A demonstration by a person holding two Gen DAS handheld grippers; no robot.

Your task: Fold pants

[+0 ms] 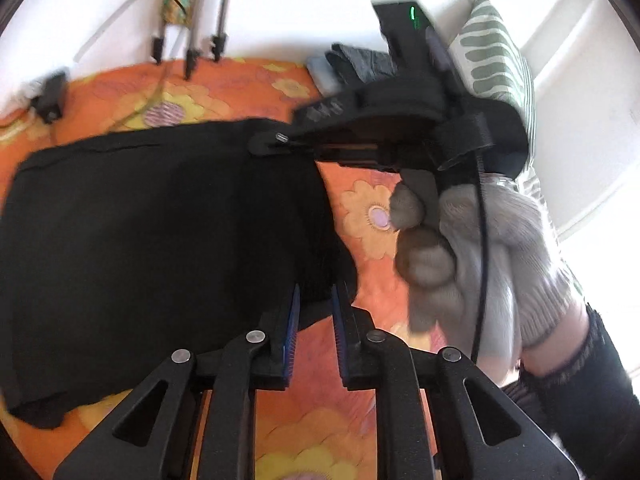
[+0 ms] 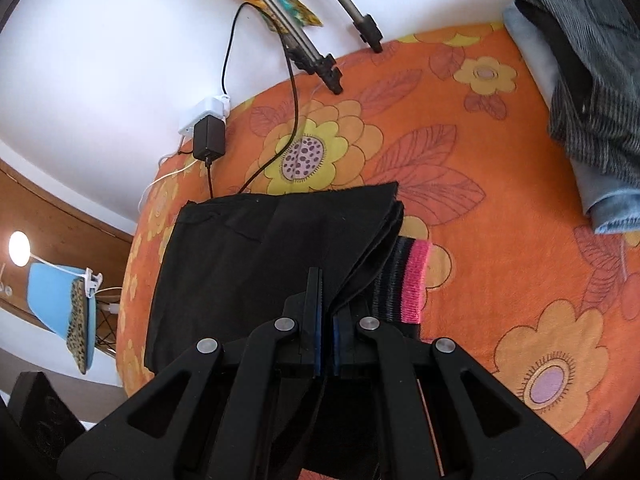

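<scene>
Black pants (image 2: 272,256) lie folded into a compact stack on the orange floral bed (image 2: 500,264), toward its wall-side edge, near the charger (image 2: 208,136) and the tripod feet (image 2: 332,76). My read: a fold has just been laid over, and both tools sit at the stack's near-right corner because that's where the carried edge ends up. Right hand-held gripper (image 2: 326,292): jaws closed tight, pinching a layered edge of the pants; the left-wrist view shows it reaching flat across the far edge of the cloth, held by a gloved hand (image 1: 472,240). Left hand-held gripper (image 1: 316,312): jaws slightly apart, with black cloth lying between the blue pads; can't confirm the pads press it, so it looks like a release, not a grip. A striped sock (image 2: 404,280) with a pink cuff pokes out from under the stack's right side. Grey clothes pile (image 2: 584,80) sits well apart, at the far right edge of the bed.
</scene>
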